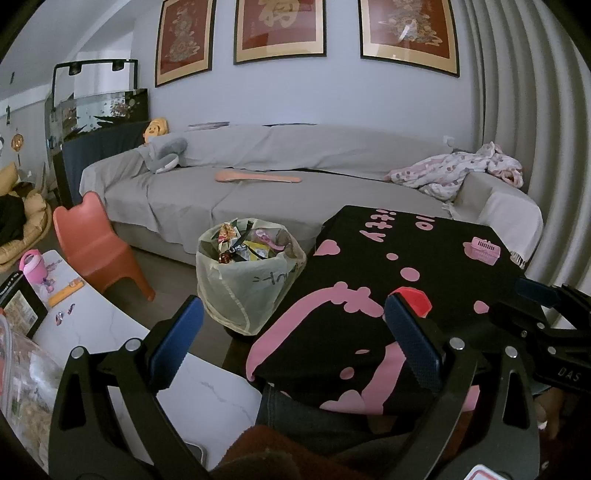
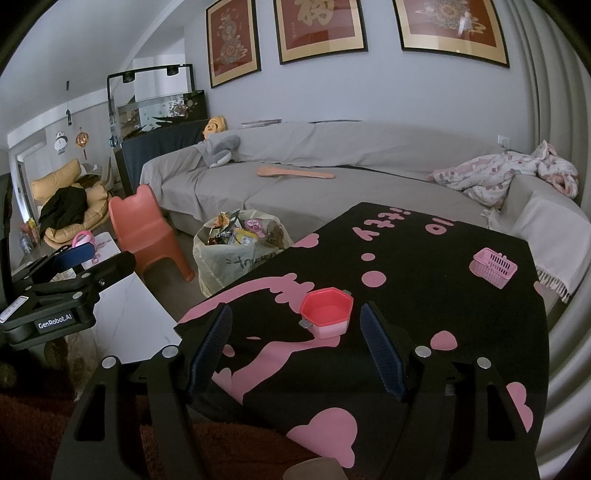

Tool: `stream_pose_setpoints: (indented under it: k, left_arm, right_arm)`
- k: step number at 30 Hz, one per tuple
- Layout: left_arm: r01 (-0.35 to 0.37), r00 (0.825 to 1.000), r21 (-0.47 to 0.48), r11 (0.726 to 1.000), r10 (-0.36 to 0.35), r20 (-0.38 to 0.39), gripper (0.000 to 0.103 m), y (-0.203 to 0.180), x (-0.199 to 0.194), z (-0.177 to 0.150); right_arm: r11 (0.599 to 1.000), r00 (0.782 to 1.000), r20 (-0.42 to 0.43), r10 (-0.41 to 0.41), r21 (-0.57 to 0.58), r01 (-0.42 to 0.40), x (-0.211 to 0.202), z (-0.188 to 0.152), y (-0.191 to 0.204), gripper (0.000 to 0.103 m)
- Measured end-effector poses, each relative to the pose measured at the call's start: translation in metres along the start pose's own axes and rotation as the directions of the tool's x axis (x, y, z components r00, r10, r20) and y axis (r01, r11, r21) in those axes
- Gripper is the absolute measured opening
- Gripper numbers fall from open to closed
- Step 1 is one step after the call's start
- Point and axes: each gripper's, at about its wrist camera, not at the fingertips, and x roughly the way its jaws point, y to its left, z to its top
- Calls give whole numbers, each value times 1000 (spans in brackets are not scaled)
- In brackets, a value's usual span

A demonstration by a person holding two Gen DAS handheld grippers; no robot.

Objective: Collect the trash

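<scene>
Red hexagonal cup (image 2: 325,313) upright, mouth upward

Left wrist view: looked forward and slightly down over the worktop's (image 1: 424,240) left corner, close to its near edge.
Right wrist view: sat further right, faced the same way, centred over the worktop (image 2: 406,258).
Shared ground: trash bag (image 1: 247,284) (image 2: 236,254), grey sofa (image 1: 258,192) (image 2: 332,177), orange chair (image 1: 99,247) (image 2: 147,229), framed pictures (image 1: 279,29) (image 2: 319,27).
Cross-sight: each view caught the other gripper at its edge.

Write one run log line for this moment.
left gripper: open, empty | right gripper: open, empty | red cup: on table | trash bag: full
</scene>
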Motion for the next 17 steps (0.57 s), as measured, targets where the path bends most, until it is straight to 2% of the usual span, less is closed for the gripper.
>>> stream_pose_setpoints:
  k: [8,11,13,14,16,17]
  left_arm:
    - [14,1000,9,1000,-14,1,94,-5,-2,2]
    - [35,999,8,999,-35,-35,94,-9,7,5]
    - [81,993,16,997,-80,-84,94,-14,27,12]
    - [112,989,34,993,-108,-105,94,-20,42,16]
    - [201,971,91,975,-186,-150,94,-40,77,27]
    - [254,955,99,962,-234,-182,94,-51,98,33]
  right_arm:
    - [1000,1000,-2,0,-1,0,0,0,0,68]
    - [1000,1000,-16,8,13,-8,1,1,-5,68]
    - [998,999,-32,15,63,-13,3,1,-21,68]
    - [996,999,-42,-5,92,9,6,1,-35,68]
    - [987,993,-79,-86,127,95,18,1,-63,68]
    - [979,986,-107,-128,145,143,26,1,-80,68]
